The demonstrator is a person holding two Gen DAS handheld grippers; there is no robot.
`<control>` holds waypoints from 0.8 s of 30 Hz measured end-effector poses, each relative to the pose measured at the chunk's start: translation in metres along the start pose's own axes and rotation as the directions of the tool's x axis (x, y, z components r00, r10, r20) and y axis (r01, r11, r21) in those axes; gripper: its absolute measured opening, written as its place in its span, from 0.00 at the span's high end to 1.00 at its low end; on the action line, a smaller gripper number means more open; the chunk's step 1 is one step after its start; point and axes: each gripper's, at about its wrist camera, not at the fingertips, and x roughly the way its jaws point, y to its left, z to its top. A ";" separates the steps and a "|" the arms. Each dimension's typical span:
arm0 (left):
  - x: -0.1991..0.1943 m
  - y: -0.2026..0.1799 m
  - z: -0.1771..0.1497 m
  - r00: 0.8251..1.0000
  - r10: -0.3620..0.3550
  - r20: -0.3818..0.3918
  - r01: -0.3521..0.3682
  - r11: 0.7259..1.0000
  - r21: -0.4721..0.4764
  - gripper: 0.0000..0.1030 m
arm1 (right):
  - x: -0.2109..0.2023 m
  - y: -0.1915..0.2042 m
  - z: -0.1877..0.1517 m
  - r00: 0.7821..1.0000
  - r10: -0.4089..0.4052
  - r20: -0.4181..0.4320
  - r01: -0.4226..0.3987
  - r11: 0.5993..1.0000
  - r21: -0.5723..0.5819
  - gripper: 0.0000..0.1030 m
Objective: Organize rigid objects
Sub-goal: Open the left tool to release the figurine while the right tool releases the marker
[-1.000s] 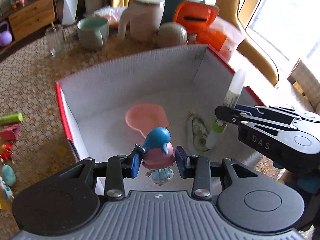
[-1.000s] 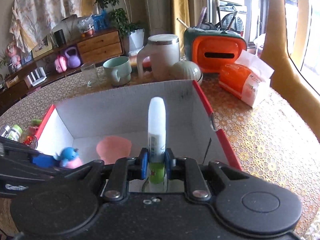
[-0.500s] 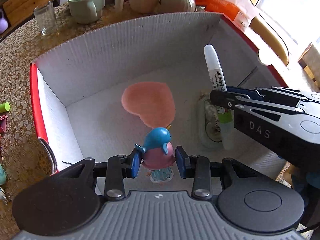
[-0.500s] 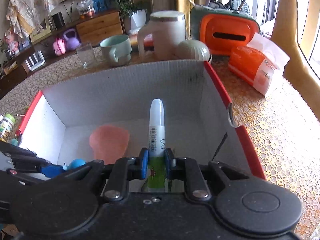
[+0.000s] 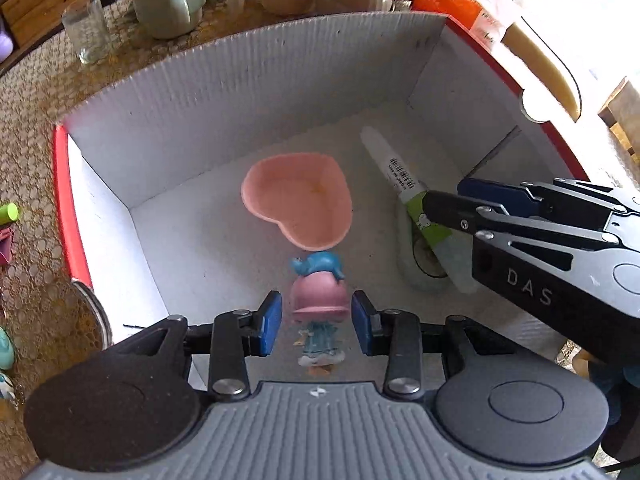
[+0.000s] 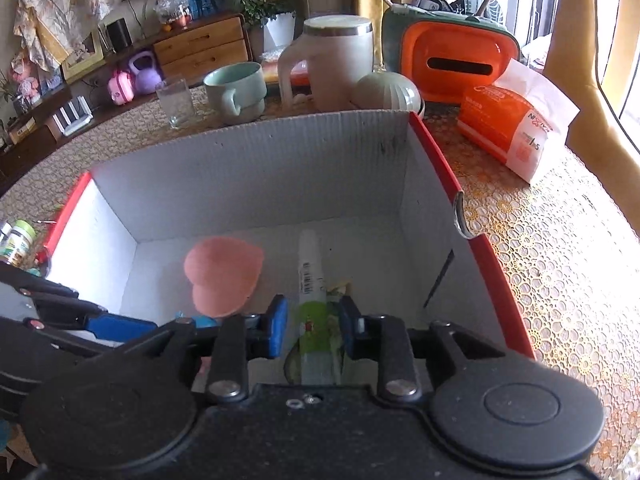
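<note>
A white box with red rims (image 5: 256, 92) (image 6: 256, 188) holds a pink heart-shaped dish (image 5: 298, 204) (image 6: 224, 280). A figurine with a blue whale on a pink head (image 5: 318, 300) lies on the box floor between the open pads of my left gripper (image 5: 316, 322), untouched by them. A white tube with a green label (image 5: 404, 188) (image 6: 310, 292) lies tilted on the box floor over a round clear object (image 5: 424, 268). My right gripper (image 6: 312, 330) (image 5: 452, 204) is open around the tube's green end, with gaps on both sides.
Behind the box on the patterned table stand a drinking glass (image 5: 90, 28), a green mug (image 6: 236, 90), a cream jug (image 6: 332, 68), a round pale lidded pot (image 6: 388, 92), an orange tissue holder (image 6: 452, 64) and an orange packet (image 6: 516, 128). Small toys lie left of the box (image 5: 8, 216).
Both grippers went down into the box and opened. The figurine tipped over onto the floor out of the left one. The tube dropped from upright in the right one to lying flat.
</note>
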 end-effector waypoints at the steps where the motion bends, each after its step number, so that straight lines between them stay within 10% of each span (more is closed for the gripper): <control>1: -0.003 -0.001 -0.001 1.000 0.003 0.011 -0.003 1.000 0.007 0.60 | -0.003 0.001 0.000 1.000 0.003 0.005 -0.003 1.000 0.000 0.69; 24: -0.093 0.028 -0.049 0.960 0.009 0.280 0.003 0.999 -0.042 0.54 | -0.088 0.041 -0.009 0.982 0.091 0.165 -0.091 0.996 -0.007 0.40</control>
